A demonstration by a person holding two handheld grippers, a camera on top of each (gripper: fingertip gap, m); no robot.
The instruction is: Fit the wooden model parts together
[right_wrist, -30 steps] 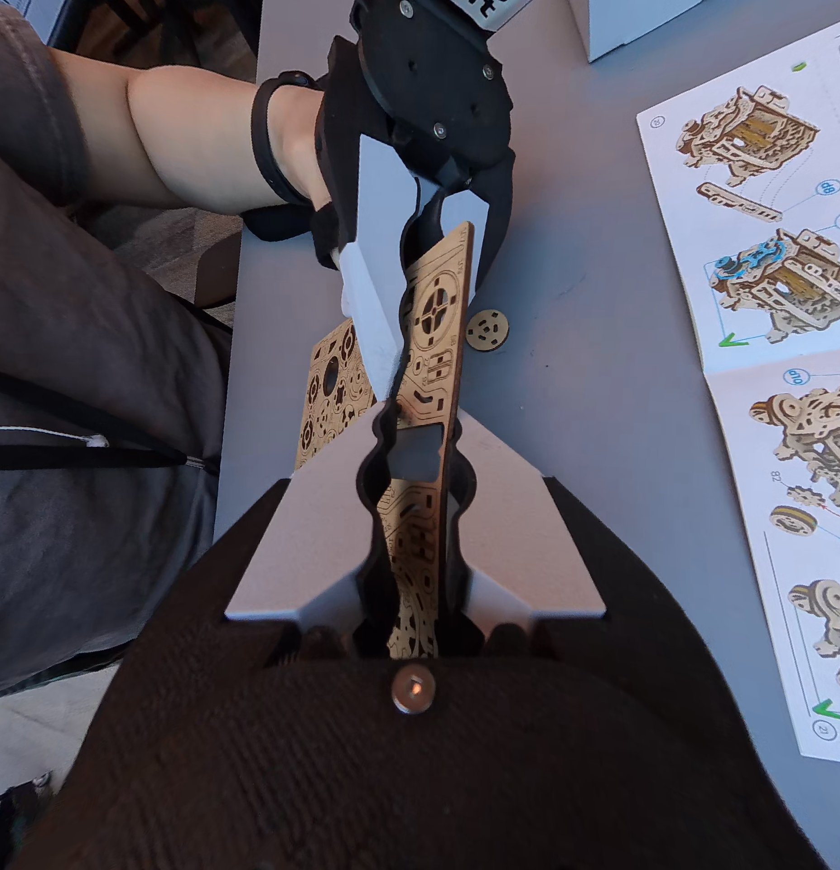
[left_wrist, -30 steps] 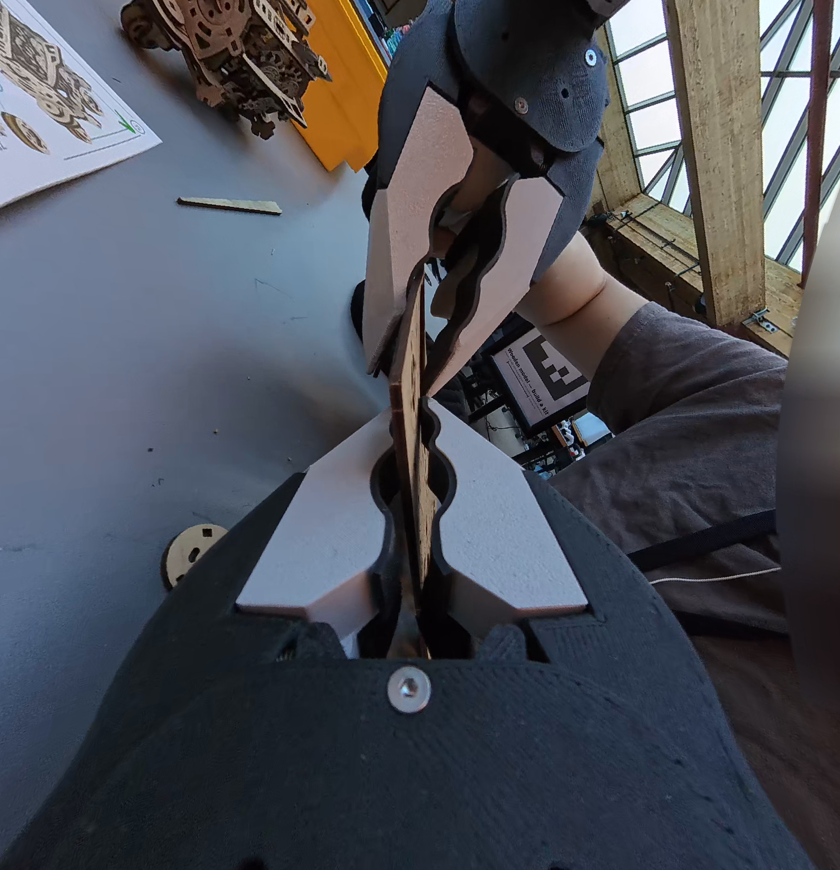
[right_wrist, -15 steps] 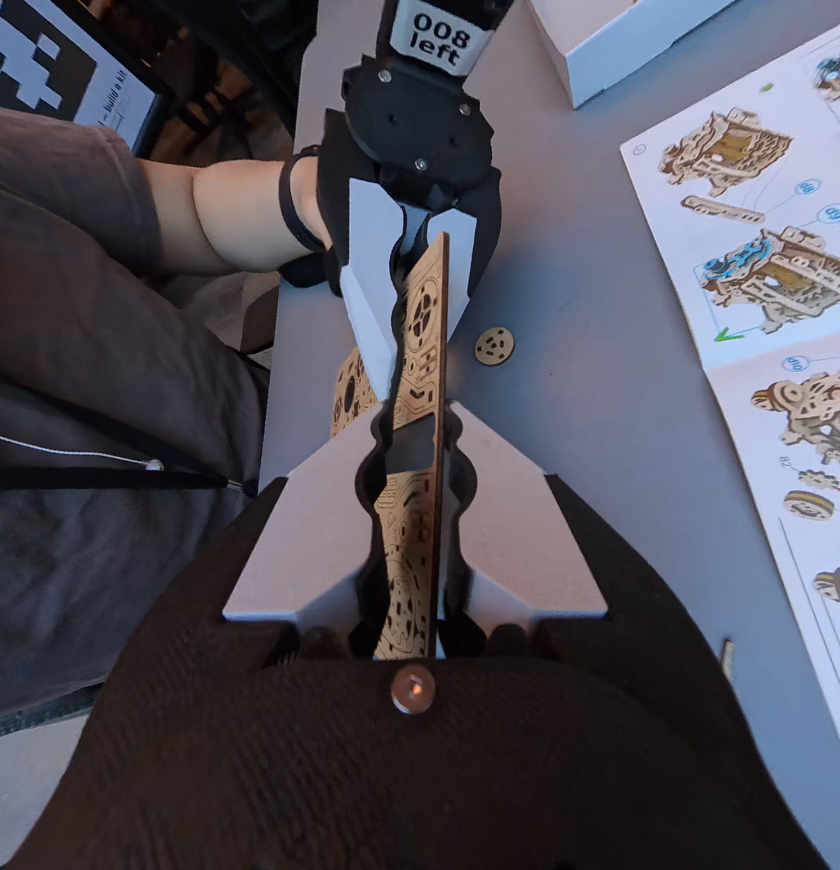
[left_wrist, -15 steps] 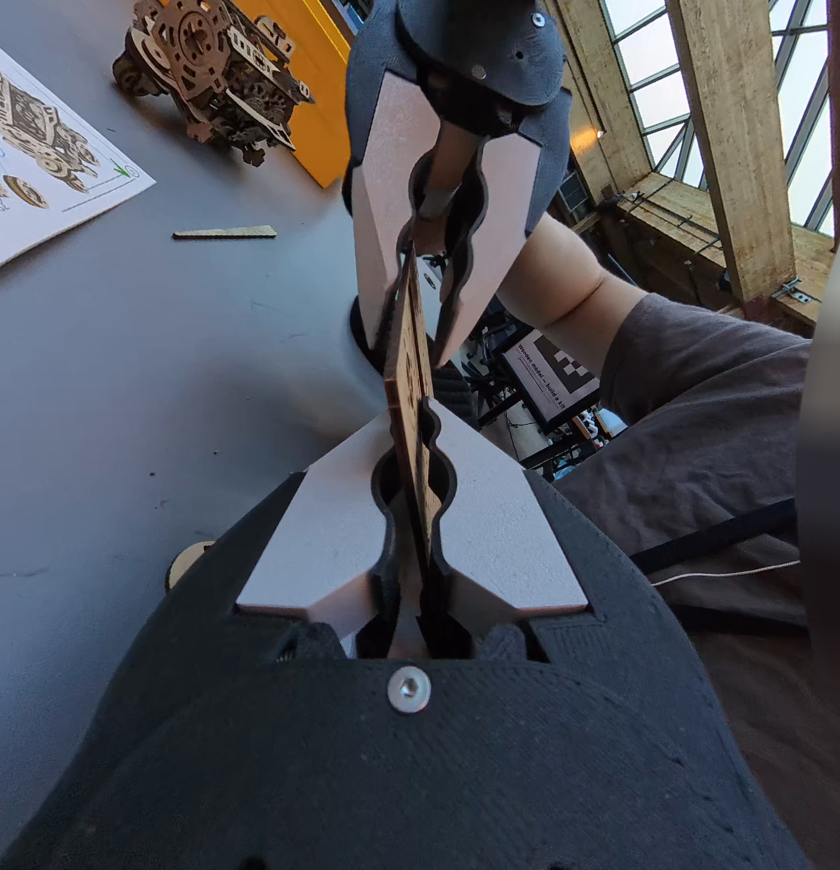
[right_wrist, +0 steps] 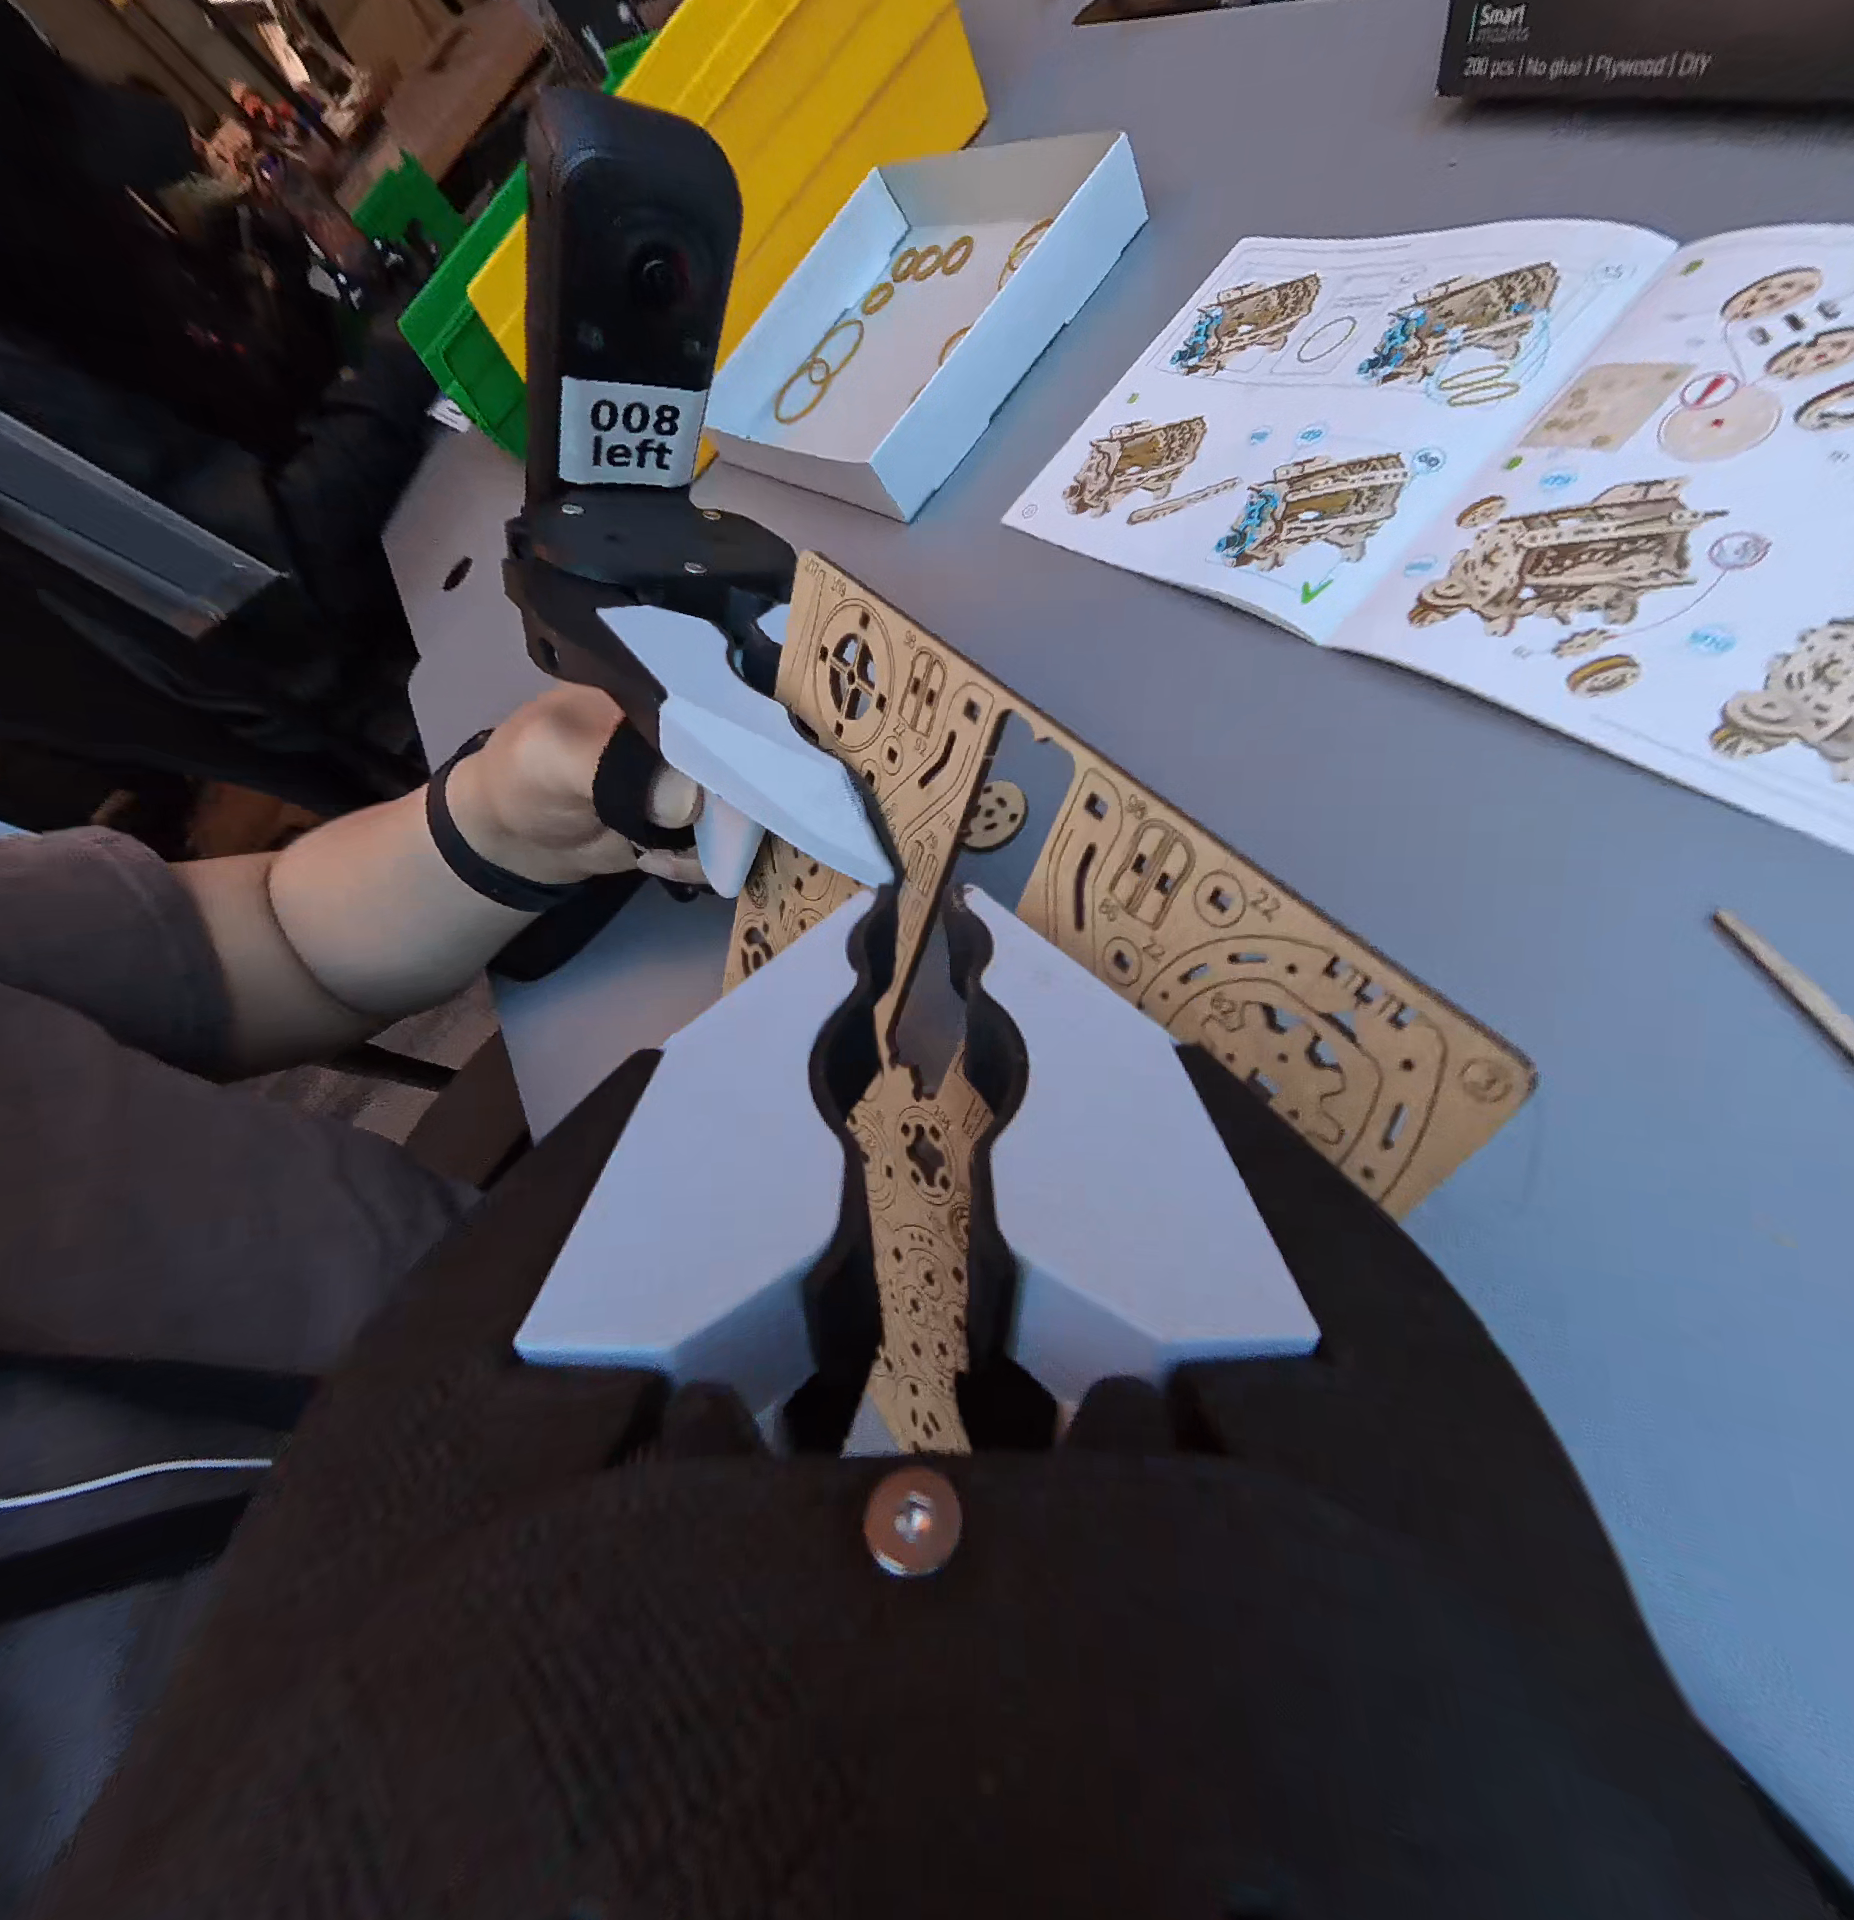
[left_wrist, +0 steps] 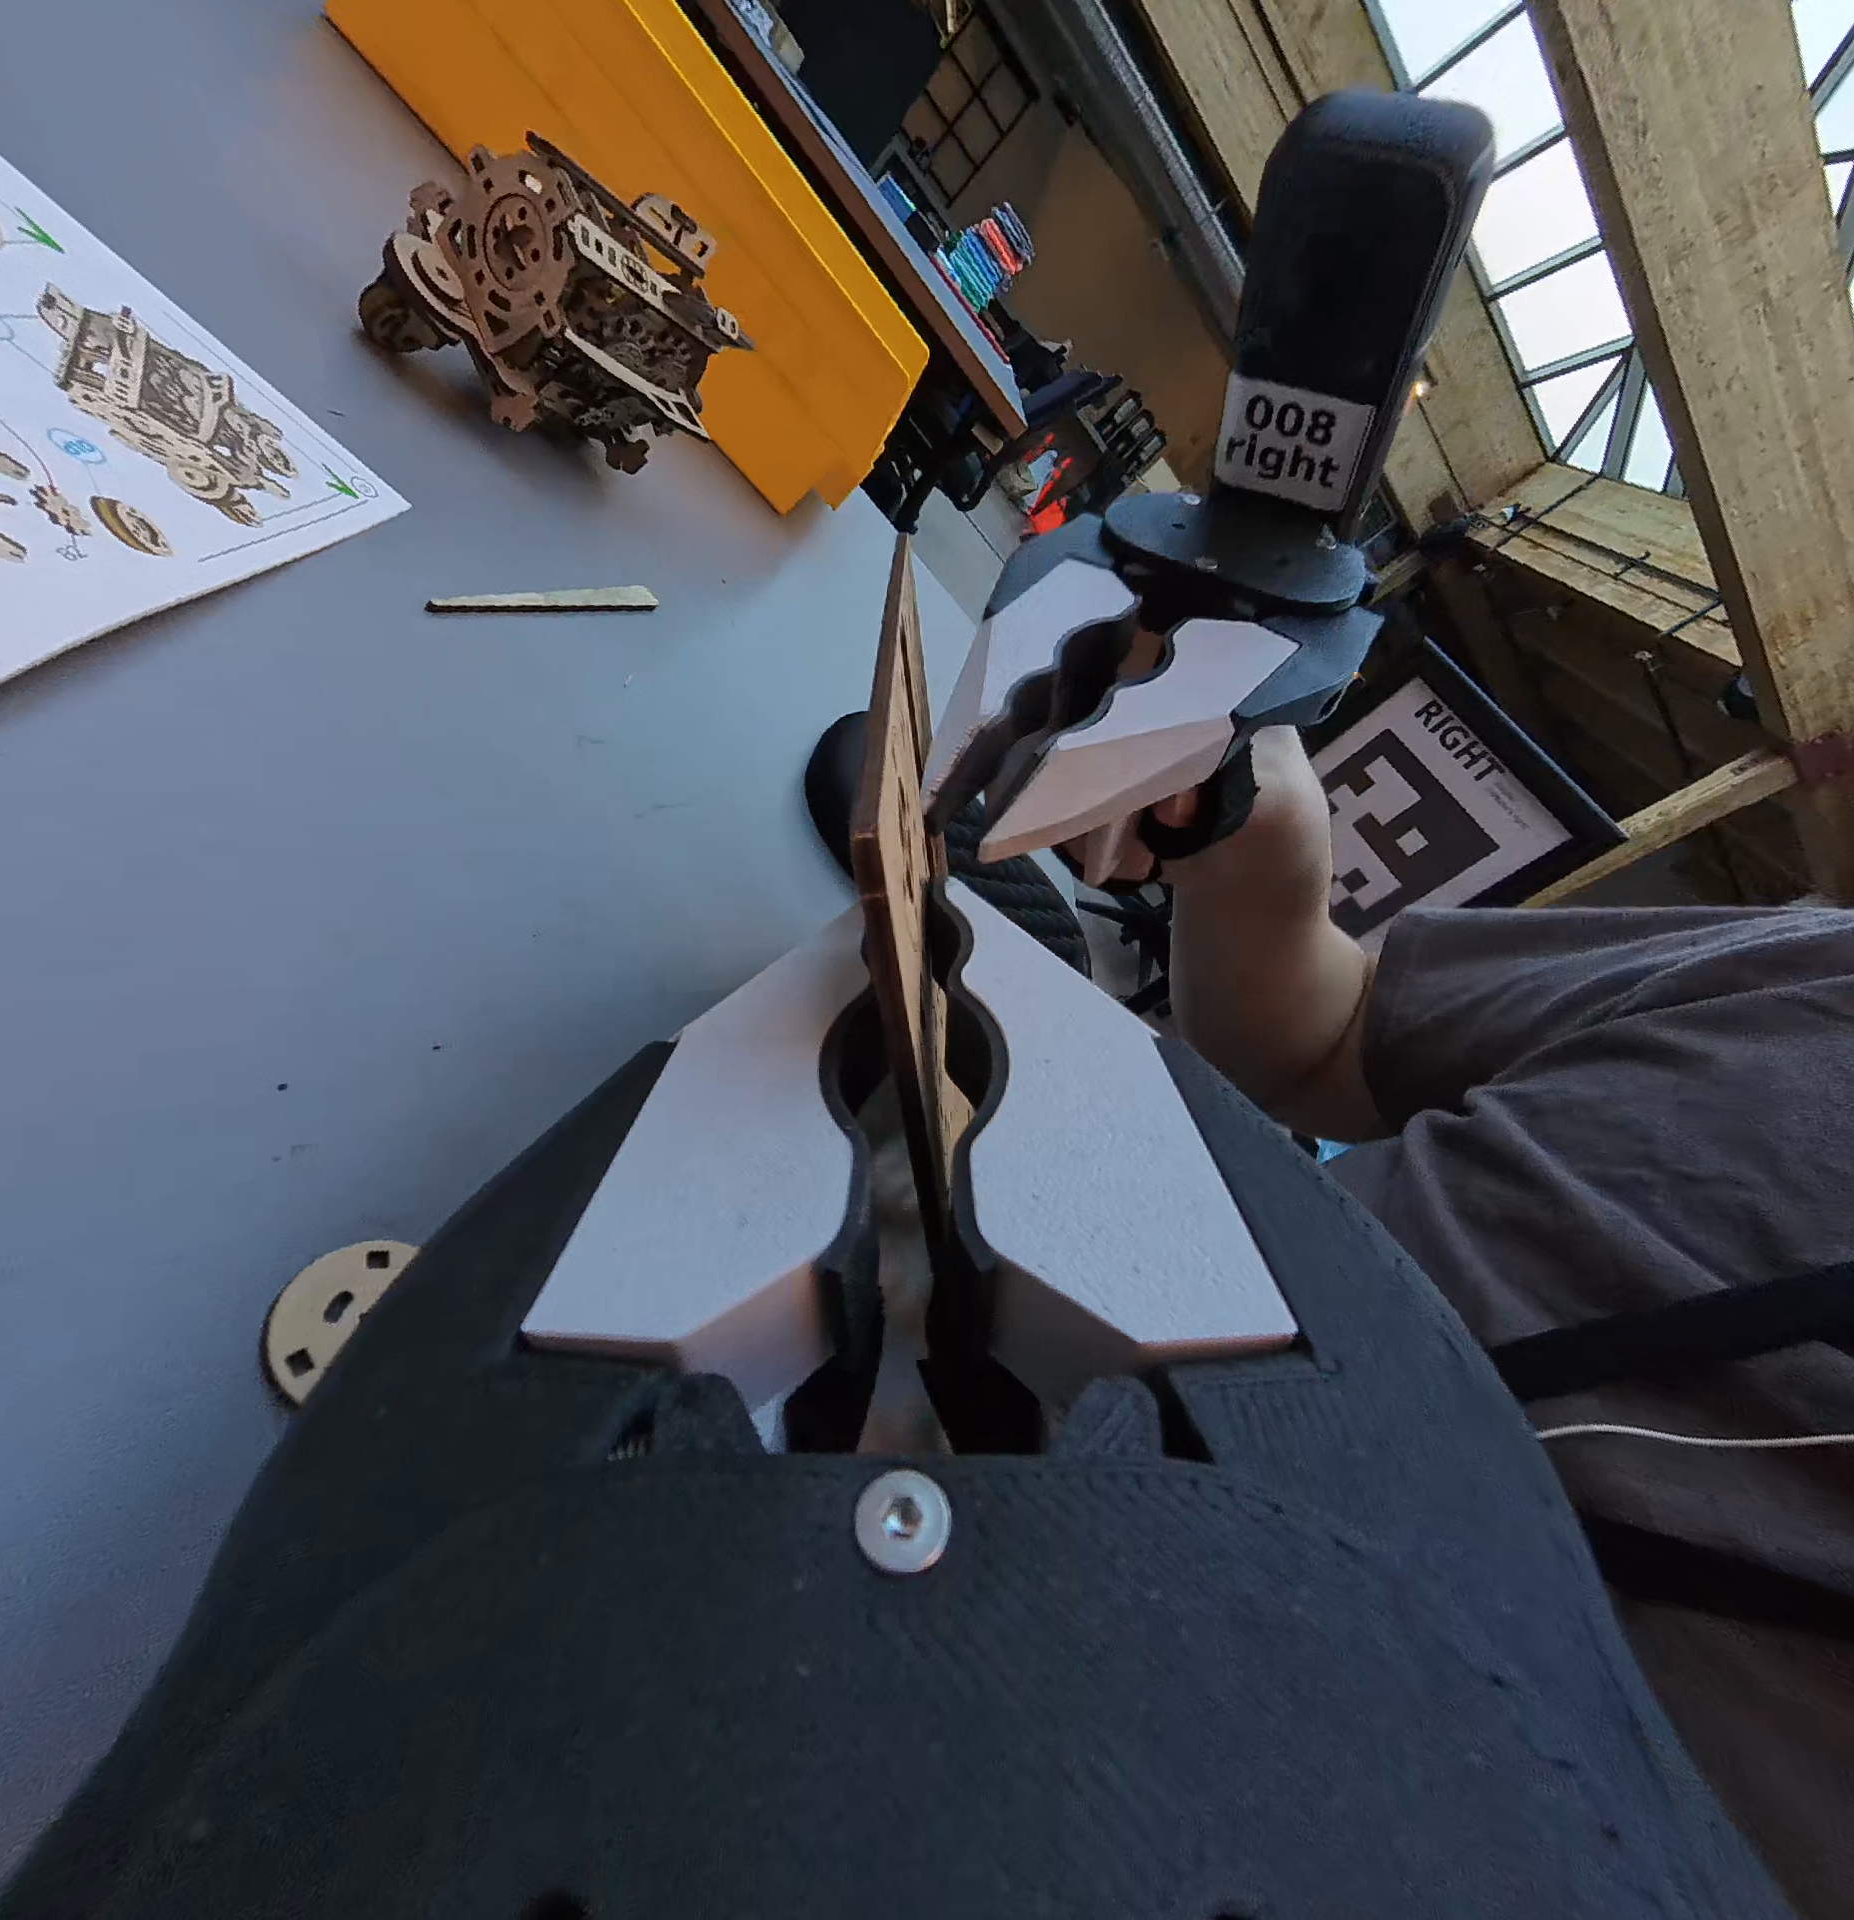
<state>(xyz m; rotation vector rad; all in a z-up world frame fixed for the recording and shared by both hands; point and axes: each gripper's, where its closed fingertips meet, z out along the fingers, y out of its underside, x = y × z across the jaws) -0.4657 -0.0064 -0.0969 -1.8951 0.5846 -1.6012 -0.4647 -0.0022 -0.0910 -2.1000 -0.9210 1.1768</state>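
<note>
Plywood parts sheet (right_wrist: pixel 1162 914) sits pinched in both claws, left claw (left_wrist: pixel 907 914) and right claw (right_wrist: pixel 918 904), each closed on it above the table (left_wrist: pixel 331 883). Part-built model (left_wrist: pixel 549 301) waits well apart; most fitting seemingly remains.

The left gripper (left_wrist: pixel 907 914) and the right gripper (right_wrist: pixel 918 899) meet tip to tip, both closed on a thin sheet.
</note>
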